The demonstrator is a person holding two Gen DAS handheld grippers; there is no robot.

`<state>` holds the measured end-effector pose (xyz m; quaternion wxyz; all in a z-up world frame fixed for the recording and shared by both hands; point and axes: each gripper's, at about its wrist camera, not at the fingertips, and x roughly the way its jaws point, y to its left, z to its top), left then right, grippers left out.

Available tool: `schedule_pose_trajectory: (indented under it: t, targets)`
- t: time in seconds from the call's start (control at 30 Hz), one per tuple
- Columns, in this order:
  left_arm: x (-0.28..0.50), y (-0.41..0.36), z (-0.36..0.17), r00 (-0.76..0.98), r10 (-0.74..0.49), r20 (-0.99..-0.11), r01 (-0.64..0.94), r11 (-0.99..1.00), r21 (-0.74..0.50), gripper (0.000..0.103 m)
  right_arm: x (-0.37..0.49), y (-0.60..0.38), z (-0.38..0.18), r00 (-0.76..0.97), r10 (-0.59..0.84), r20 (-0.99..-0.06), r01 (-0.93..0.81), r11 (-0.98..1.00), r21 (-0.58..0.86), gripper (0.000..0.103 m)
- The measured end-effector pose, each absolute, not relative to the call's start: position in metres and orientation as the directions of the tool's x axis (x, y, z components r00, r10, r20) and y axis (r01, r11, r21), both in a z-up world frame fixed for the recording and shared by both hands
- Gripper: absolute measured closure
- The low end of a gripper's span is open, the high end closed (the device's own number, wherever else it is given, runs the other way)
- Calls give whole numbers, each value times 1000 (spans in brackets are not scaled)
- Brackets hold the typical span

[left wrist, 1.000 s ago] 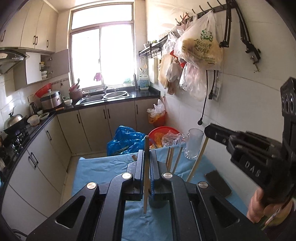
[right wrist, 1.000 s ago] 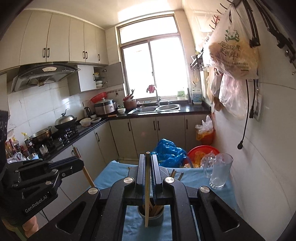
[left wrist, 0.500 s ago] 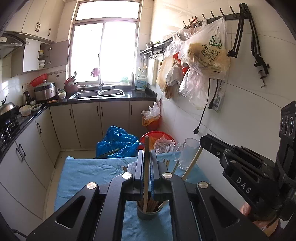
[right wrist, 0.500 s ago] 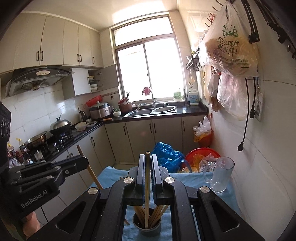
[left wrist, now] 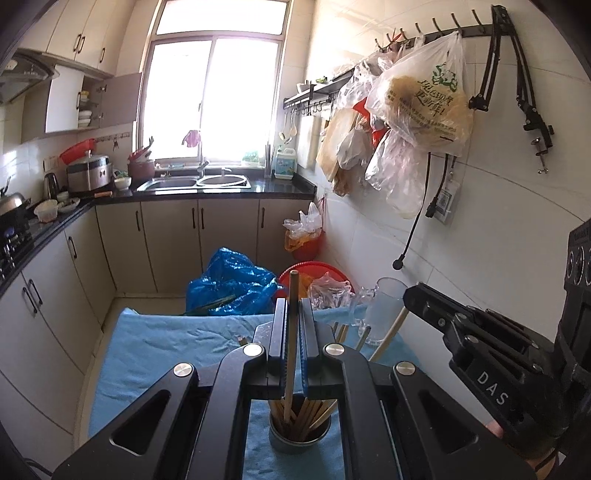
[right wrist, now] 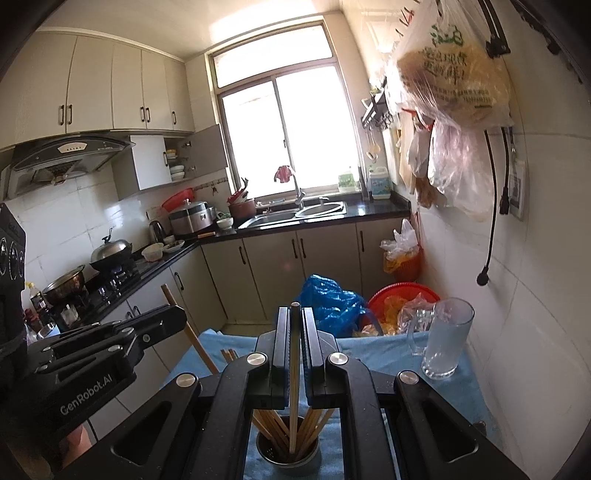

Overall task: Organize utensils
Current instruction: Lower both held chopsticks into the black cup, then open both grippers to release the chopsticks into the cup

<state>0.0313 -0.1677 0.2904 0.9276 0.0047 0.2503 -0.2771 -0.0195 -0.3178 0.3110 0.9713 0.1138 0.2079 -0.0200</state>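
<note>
A narrow kitchen, brightly backlit by a tall window (left wrist: 212, 99) above a double sink (left wrist: 194, 181) set in a black worktop (left wrist: 229, 190). Cream cabinets (right wrist: 125, 92) run along the left wall, with a range hood (right wrist: 62, 153) over a gas stove. On the white-tiled right wall (left wrist: 491, 229), a hook rail (left wrist: 443, 31) carries plastic bags (left wrist: 421, 107). A blue cloth (left wrist: 166, 339) covers the near table.
</note>
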Motion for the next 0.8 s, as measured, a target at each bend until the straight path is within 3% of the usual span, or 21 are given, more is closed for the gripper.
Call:
schedule_pose_trajectory:
  t: [0.3, 0.8]
  targets:
    - [40, -165, 258, 686, -512, -518, 504, 847, -169, 98, -16, -326, 285, 892, 22, -451, 100, 964, 245, 97]
    - [34, -164, 224, 680, -461, -570, 493, 863, -111, 98, -5, -332, 244, 848, 63, -527, 112, 949, 294, 97]
